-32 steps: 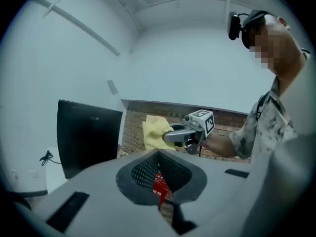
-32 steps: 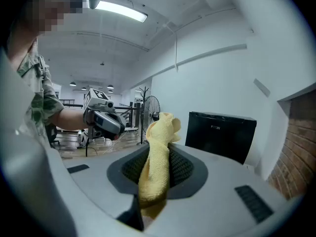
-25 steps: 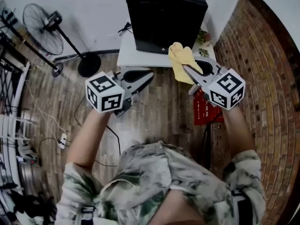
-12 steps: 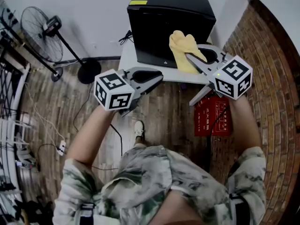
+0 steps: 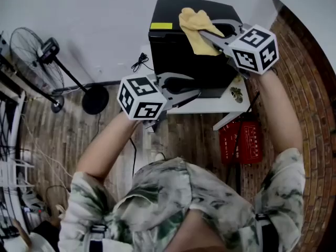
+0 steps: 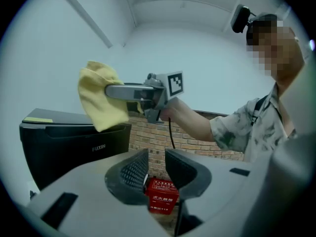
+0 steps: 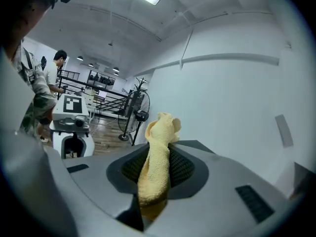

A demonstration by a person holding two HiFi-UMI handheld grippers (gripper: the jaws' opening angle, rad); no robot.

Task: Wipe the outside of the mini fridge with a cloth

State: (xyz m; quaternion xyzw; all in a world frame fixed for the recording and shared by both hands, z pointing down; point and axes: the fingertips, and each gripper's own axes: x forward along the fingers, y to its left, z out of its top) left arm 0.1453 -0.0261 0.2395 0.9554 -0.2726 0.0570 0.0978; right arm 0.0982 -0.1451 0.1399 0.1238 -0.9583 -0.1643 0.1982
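The black box-shaped mini fridge (image 5: 194, 56) stands on a low white table (image 5: 210, 105) against the white wall, a small yellow label (image 5: 161, 25) stuck on the near left corner of its top. Above that top I hold a crumpled yellow terry cloth (image 5: 195, 28) in my right gripper (image 5: 202, 34), whose jaws are clamped on the cloth's middle so that it bunches out at both ends. From the left gripper view the cloth's hanging edge overlaps the fridge's upper front corner; from these angles I cannot be sure whether it touches the surface or sits just clear of it.

My left gripper (image 5: 195, 88) is lower, in front of the fridge's left side and over the table edge. Its jaws stand a little apart with nothing between them; the red printed box (image 6: 161, 197) seen through their gap lies farther off. The head view places that box (image 5: 242, 140) on the floor right of the table, beside the brick surface (image 5: 310, 88) that fills the right of the picture.

Farther left, a black pedestal fan (image 5: 31, 46) stands on wooden plank flooring (image 5: 68, 135), well apart from the fridge. In the right gripper view, a second person (image 7: 52, 75) stands far back in the room by dark metal railings.
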